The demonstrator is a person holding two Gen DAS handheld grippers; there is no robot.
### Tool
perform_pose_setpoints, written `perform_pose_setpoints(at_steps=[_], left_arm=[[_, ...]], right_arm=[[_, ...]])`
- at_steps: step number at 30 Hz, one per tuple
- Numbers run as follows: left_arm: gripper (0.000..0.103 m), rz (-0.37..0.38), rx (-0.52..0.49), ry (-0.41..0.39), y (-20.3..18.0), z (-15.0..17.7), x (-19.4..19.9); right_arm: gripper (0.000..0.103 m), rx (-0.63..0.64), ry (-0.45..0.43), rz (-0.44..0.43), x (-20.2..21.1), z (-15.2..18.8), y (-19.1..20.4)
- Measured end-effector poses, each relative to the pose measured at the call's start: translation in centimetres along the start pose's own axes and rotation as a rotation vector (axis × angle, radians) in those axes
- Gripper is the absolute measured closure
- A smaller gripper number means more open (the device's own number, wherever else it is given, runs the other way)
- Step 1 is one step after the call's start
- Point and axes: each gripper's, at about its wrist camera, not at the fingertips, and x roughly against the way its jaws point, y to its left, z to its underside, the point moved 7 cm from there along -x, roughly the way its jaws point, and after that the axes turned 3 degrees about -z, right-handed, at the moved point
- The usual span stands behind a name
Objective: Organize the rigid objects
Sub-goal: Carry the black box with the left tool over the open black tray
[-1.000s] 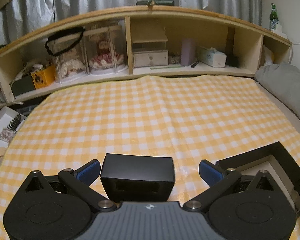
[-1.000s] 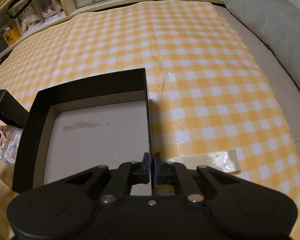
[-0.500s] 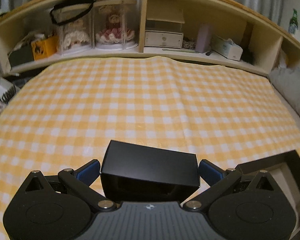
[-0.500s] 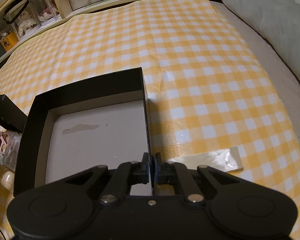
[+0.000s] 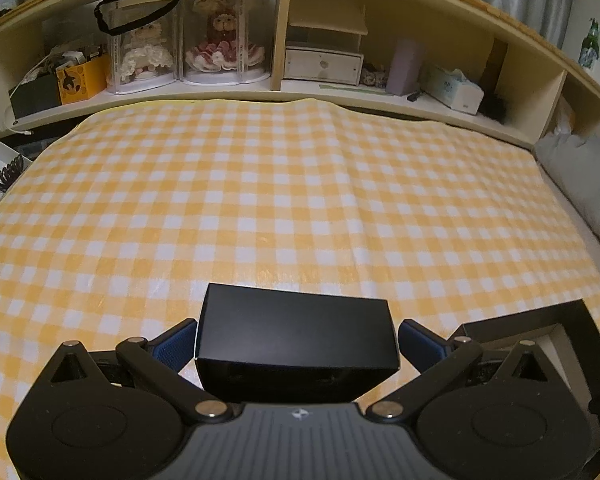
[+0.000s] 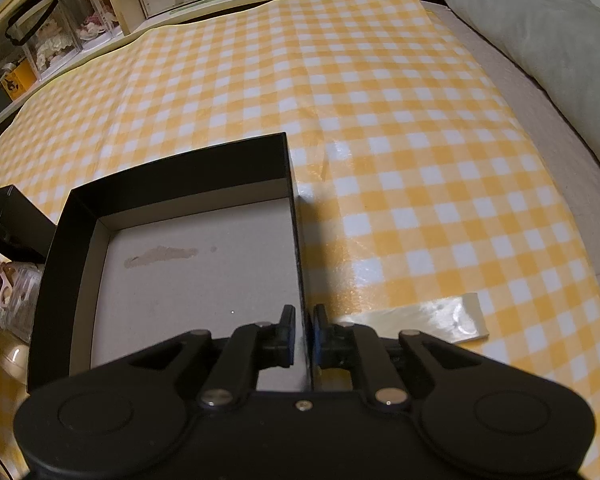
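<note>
My left gripper is shut on a small black box, its blue pads pressed on the box's two ends, holding it above the yellow checked cloth. The same small box shows at the left edge of the right wrist view. My right gripper is shut on the right wall of a large open black tray-like box with a pale empty floor. That large box also shows at the lower right in the left wrist view.
A wooden headboard shelf at the back holds doll cases, a small drawer unit and a tissue box. A grey pillow lies to the right. A strip of pale tape lies on the cloth. Clutter sits left of the large box.
The left gripper has lifted and carried the small black box forward and to the right, so more cloth shows. The right gripper keeps its hold on the large box wall, shifting only slightly.
</note>
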Motion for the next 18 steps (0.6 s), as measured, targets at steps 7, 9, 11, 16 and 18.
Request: perform_pose_setpoints(at_steps=[7, 9, 11, 16, 18], left_arm=[[0.0, -0.057, 0.049, 0.052, 0.0, 0.5, -0.8], [0.001, -0.057, 0.069, 0.054, 0.2, 0.4, -0.8], [0.001, -0.055, 0.085, 0.054, 0.4, 0.4, -0.6], [0.002, -0.043, 0.164, 0.058, 1.2, 0.1, 0.4], [0.002, -0.028, 0.204, 0.048, 1.2, -0.4, 1.2]], right_arm=[[0.091, 0.027, -0.001, 0.018, -0.2, 0.2, 0.6], [0.093, 0.029, -0.001, 0.022, -0.2, 0.2, 0.6], [0.095, 0.034, -0.003, 0.03, -0.3, 0.2, 0.6], [0.099, 0.045, -0.003, 0.037, -0.4, 0.1, 0.5], [0.099, 0.045, -0.002, 0.039, -0.4, 0.1, 0.4]])
